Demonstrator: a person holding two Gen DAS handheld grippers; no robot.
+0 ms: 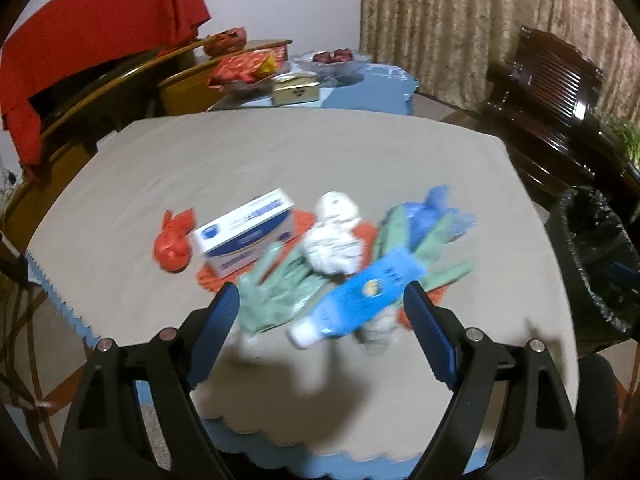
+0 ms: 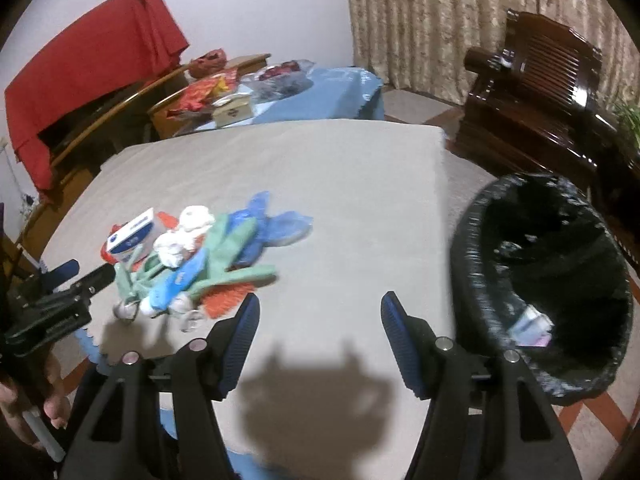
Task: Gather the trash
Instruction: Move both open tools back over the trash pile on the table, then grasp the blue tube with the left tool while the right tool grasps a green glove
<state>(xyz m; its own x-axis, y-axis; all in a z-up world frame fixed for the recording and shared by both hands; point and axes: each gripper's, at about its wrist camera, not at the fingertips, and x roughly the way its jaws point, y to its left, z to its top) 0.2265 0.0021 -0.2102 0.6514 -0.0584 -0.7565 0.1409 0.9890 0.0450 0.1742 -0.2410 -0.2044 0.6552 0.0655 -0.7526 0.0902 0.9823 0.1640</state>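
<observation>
Left hand-held gripper: the left hand-held gripper [image 1: 320,304] stood with its jaws spread wide and nothing gripped; it hung above the near end of the trash pile, with the blue bottle and a green glove seen between its fingers.
Right hand-held gripper: the right hand-held gripper [image 2: 320,316] was also spread apart and empty, over bare cloth between the pile and the bin.
Trash pile: a heap [image 1: 320,248] lay on the surface [image 1: 280,160], blurred; it held a white and blue box [image 1: 246,232], a red knotted bag [image 1: 172,240], crumpled white tissue [image 1: 336,236], green gloves [image 1: 276,292], a blue-labelled bottle [image 1: 360,300] and blue plastic [image 1: 436,208], all touching or overlapping.
Bin: a black-lined trash bin [image 2: 548,280] stood on the floor just beside the right edge of the surface, with a few pale scraps [image 2: 532,324] inside.
Person: a hand [image 2: 28,408] showed at the lower left of the right wrist view, holding the left tool.
</observation>
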